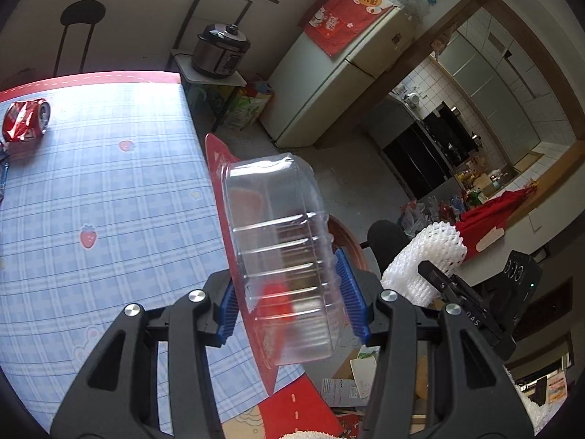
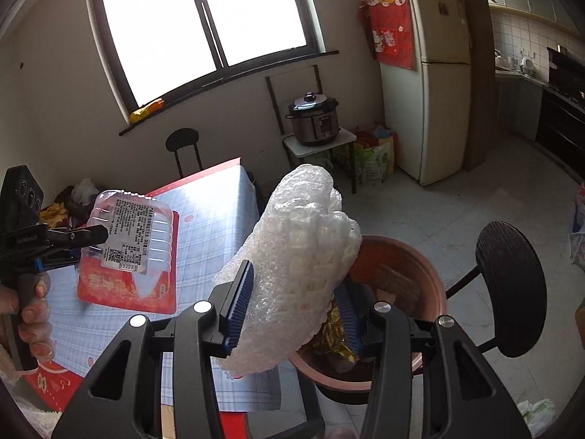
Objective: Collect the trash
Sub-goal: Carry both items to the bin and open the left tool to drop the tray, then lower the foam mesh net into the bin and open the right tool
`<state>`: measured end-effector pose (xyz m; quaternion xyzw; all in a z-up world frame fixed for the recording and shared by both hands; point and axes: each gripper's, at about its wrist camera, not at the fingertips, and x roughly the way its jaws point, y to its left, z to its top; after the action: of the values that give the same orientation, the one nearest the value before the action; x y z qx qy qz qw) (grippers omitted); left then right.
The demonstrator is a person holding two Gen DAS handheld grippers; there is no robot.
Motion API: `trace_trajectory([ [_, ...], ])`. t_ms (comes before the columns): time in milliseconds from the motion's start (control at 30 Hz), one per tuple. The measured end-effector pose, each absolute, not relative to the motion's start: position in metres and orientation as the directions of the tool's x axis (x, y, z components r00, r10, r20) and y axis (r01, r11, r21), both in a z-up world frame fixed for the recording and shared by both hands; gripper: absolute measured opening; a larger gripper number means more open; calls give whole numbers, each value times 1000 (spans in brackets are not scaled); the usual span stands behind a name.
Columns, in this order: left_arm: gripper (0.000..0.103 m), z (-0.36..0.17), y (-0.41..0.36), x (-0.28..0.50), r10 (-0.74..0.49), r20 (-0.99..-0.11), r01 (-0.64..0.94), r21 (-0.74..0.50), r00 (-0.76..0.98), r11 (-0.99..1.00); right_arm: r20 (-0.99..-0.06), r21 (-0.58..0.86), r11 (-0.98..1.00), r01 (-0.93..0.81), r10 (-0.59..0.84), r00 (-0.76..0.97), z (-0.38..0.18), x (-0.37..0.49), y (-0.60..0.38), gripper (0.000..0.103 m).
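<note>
Left to right: a crushed red can [image 1: 25, 120] was left lying near the table's [image 1: 109, 190] far left edge, not yet collected. The left gripper [image 1: 292, 307] was seen part-closed on a clear plastic tray [image 1: 278, 256] with a red card backing, its blue pads pressed on the tray's ribbed sides; the tray was held in the air over the table's right edge. In the right wrist view the same tray [image 2: 131, 241] was shown with a printed label on its underside. The right gripper [image 2: 292, 307] was likewise part-closed, on a wad of white foam netting and bubble wrap [image 2: 299, 256], which was held above the near rim of a brown bin [image 2: 420, 274] standing on the floor beside the table's corner.

Risks, as judged: the thin tray could buckle or slip from the pads if squeezed unevenly; the light, springy wad could be dropped outside the rim, since it was not yet centred over the bin.
</note>
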<state>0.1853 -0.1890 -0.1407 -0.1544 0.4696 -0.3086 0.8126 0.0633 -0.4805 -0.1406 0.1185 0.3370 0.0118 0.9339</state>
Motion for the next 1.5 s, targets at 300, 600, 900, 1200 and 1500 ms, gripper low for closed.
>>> trace_trajectory([
  [300, 50, -177, -309, 214, -668, -709, 428, -544, 227, 722, -624, 218, 963, 157, 14, 782, -140, 40, -541, 44],
  [600, 51, -228, -399, 245, -654, -750, 410, -569, 98, 713, -650, 215, 950, 229, -36, 759, -149, 25, -571, 44],
  [900, 86, -220, -394, 248, -654, -739, 412, -552, 163, 725, -658, 217, 944, 249, -47, 751, -153, 28, -579, 44],
  [1200, 88, -151, -318, 227, -681, -623, 413, -544, 384, 730, -706, 204, 958, 202, 1, 708, -169, 61, -557, 45],
  [1500, 96, -113, -226, 199, -526, -597, 315, -427, 605, 848, -756, 179, 974, 137, 48, 653, -189, 97, -522, 47],
])
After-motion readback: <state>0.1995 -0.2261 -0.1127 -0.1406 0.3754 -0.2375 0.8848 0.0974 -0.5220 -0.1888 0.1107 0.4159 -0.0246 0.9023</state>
